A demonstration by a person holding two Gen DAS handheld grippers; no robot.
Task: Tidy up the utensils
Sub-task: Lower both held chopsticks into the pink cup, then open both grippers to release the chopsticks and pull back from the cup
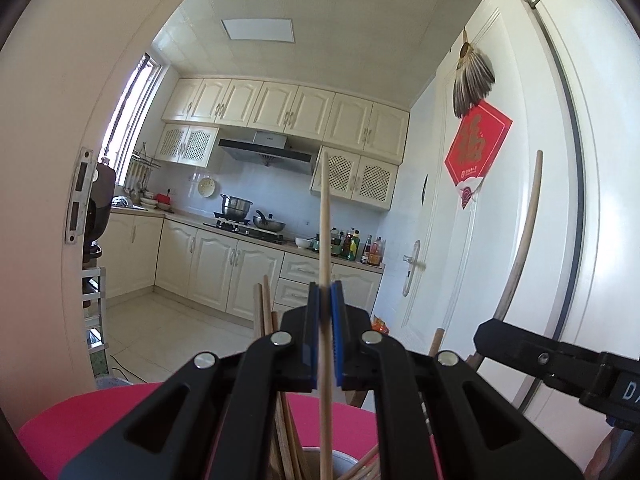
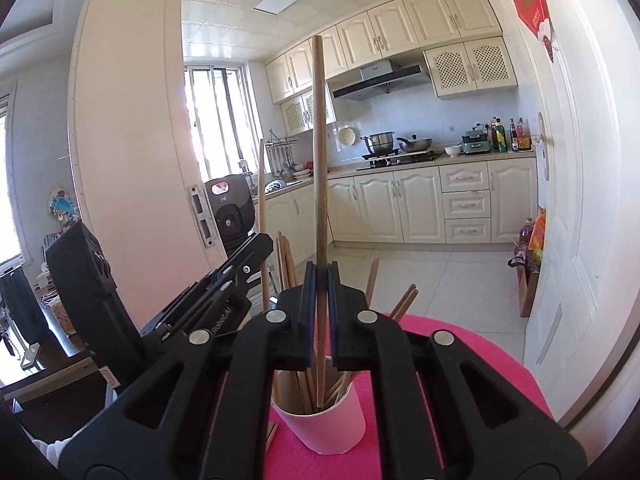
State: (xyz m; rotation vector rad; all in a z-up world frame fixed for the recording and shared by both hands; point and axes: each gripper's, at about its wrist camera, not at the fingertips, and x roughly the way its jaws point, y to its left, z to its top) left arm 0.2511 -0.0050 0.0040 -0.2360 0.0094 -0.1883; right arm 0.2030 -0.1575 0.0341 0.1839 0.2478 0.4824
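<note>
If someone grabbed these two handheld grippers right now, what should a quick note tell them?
Left gripper: shut on a pale chopstick, held upright.
Right gripper: shut on a darker chopstick, its lower end inside the cup.
The cup stands on the pink mat and already holds several chopsticks.
Left to do: lower and release both sticks into the cup.

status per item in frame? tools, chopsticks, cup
left tool: shut on pale chopstick, held upright
right tool: shut on dark chopstick, held upright, lower end in cup
cup: upright on pink mat, holding several chopsticks
loose chopstick: lying on mat beside cup
</note>
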